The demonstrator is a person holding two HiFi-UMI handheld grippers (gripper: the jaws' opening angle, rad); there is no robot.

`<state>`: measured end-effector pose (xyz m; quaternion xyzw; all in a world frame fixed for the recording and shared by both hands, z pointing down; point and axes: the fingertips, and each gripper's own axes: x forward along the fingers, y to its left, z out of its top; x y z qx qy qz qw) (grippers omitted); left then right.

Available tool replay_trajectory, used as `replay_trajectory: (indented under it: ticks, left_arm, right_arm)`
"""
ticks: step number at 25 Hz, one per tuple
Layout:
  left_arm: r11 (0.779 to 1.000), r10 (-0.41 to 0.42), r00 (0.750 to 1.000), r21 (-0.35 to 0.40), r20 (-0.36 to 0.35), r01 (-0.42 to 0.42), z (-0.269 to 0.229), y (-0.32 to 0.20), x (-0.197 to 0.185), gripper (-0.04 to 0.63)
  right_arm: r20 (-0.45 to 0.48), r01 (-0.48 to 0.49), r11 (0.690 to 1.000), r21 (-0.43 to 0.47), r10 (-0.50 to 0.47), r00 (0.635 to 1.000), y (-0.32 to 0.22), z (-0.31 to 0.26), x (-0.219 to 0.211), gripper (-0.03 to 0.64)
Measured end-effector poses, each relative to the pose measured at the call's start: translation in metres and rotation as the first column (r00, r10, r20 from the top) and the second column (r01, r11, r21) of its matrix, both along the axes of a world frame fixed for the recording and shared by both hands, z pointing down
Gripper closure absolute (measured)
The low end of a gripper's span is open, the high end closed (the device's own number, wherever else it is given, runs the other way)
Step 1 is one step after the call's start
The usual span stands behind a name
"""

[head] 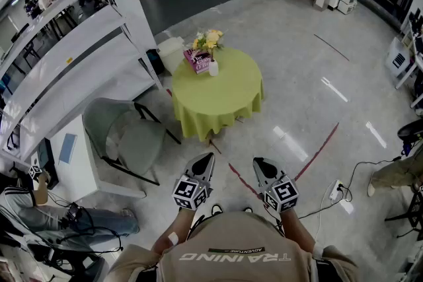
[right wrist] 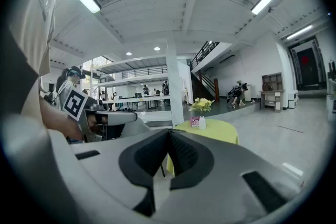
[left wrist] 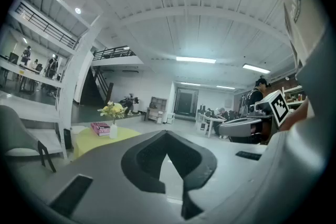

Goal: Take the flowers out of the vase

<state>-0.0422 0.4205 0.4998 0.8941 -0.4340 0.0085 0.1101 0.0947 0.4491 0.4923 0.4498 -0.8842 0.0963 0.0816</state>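
Note:
Yellow flowers [head: 208, 40] stand in a small white vase [head: 213, 67] on a round table with a green cloth [head: 218, 99], beside a pink box [head: 197, 60]. Both grippers are held close to my body, well short of the table. The left gripper [head: 207, 157] and the right gripper [head: 258, 162] are shut and hold nothing. In the left gripper view the shut left gripper [left wrist: 167, 132] points to the right of the far flowers [left wrist: 112, 109] and vase [left wrist: 113, 130]. In the right gripper view the flowers [right wrist: 202, 104] and vase [right wrist: 202, 123] lie beyond the shut right gripper [right wrist: 169, 131].
A grey chair [head: 123, 135] stands left of the table, beside a white shelf structure [head: 73, 56]. A white bin [head: 172, 52] sits behind the table. Red tape lines [head: 316, 154] cross the floor, and a power strip with cables [head: 336, 191] lies at the right. People sit at the lower left.

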Motion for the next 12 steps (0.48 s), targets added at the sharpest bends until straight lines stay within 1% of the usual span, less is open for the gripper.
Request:
replay_trajectory:
  ticks: [4,8,12]
  left_arm:
    - [1.0,0.012,1.0,0.003,0.02,-0.012,0.002,-0.003,-0.016,0.594]
    - [0.999,0.031,0.999,0.013,0.033,-0.032,0.002,-0.013,-0.027,0.594]
    - [0.999,0.04,0.999,-0.008,0.029,-0.039,0.012,-0.017,-0.043,0.594]
  right_arm:
    - [0.004,-0.013,1.0,0.011,0.013,1.0,-0.006,0.0,-0.015,0.615]
    - [0.011,-0.048,0.998,0.032,0.048,0.999,-0.021,-0.002,-0.024,0.615]
    - [0.009,-0.064,0.998,-0.007,0.064,0.998,-0.026,0.011,-0.035,0.615]
